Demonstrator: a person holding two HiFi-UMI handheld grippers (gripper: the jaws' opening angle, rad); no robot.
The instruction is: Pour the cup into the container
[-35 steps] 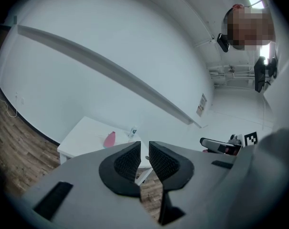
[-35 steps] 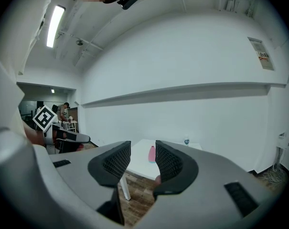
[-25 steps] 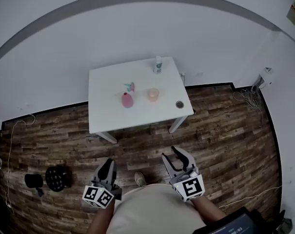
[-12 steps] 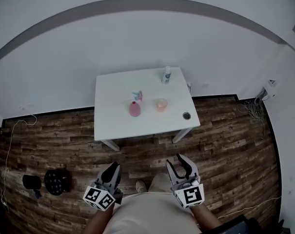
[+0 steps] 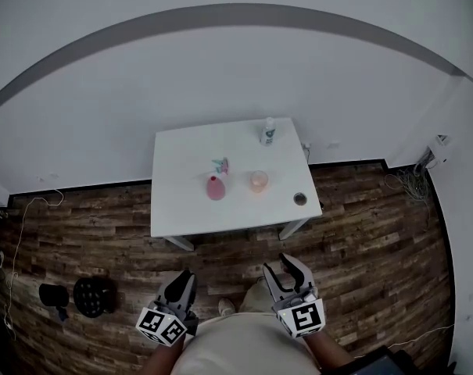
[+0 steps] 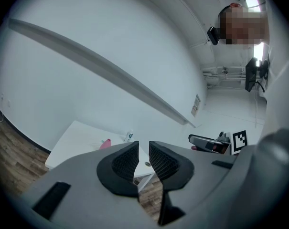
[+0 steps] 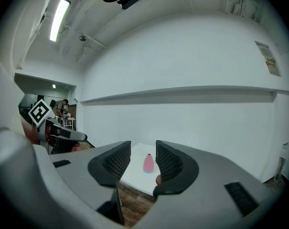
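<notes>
Still carries nothing: holds the left gripper (image 6: 143,149) nearly closed, down to a thin empty slit, and keeps the right gripper (image 7: 143,149) a little wider, likewise empty, with the same gap as a second ago. Points both roughly level above the dark wood-plank floor (image 5: 361,241), well short of the white rectangular table (image 5: 181,209). Shows that table lower and more central in the head view than a second ago, so reads as walking up to it, not yet reaching. Leaves the translucent orange plastic cup (image 5: 258,180) upright near the table's middle, just right of the pink bottle-shaped container (image 5: 215,187) and apart from it. Passes over the white bottle with a green label (image 5: 267,131) at the far edge and the small dark round object (image 5: 300,199) near the front right corner. Means no grasp begun; probably needs more approach before closing on the cup.
</notes>
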